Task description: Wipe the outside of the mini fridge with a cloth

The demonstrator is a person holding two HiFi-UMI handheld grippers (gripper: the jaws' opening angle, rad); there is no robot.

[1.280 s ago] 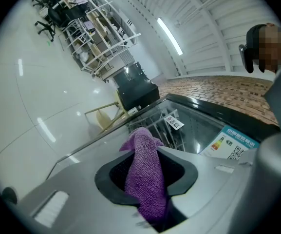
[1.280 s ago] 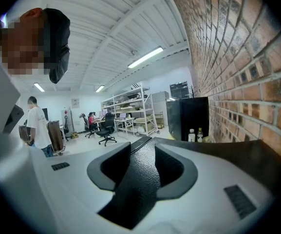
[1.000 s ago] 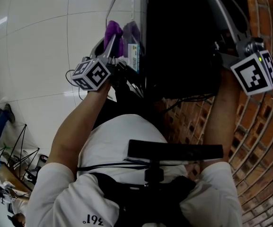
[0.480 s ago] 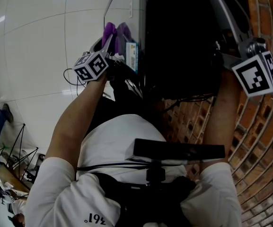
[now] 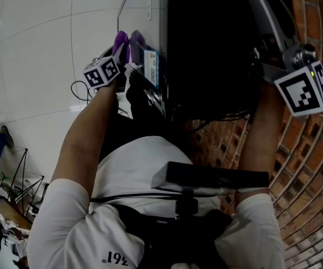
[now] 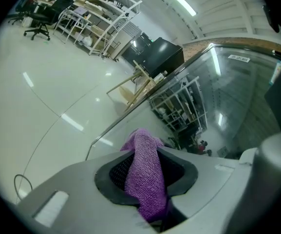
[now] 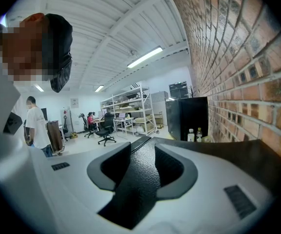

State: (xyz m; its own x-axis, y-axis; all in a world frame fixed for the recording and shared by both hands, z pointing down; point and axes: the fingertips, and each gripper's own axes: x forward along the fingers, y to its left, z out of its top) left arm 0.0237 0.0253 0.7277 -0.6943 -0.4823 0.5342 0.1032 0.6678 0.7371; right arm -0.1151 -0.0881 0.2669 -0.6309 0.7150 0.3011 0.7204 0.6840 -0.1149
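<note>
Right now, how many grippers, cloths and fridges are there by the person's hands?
Grippers: 2, the left gripper and the right gripper
Cloths: 1, the purple cloth
Fridges: 1, the black fridge
Total: 4

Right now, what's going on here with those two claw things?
A person works on a black fridge with a handheld claw in each hand. The left claw pinches a purple cloth, held at the fridge's left side. The right claw is clamped on a black textured edge, apparently the fridge's, beside a brick wall. Whether the cloth touches the fridge can't be told from these views.
</note>
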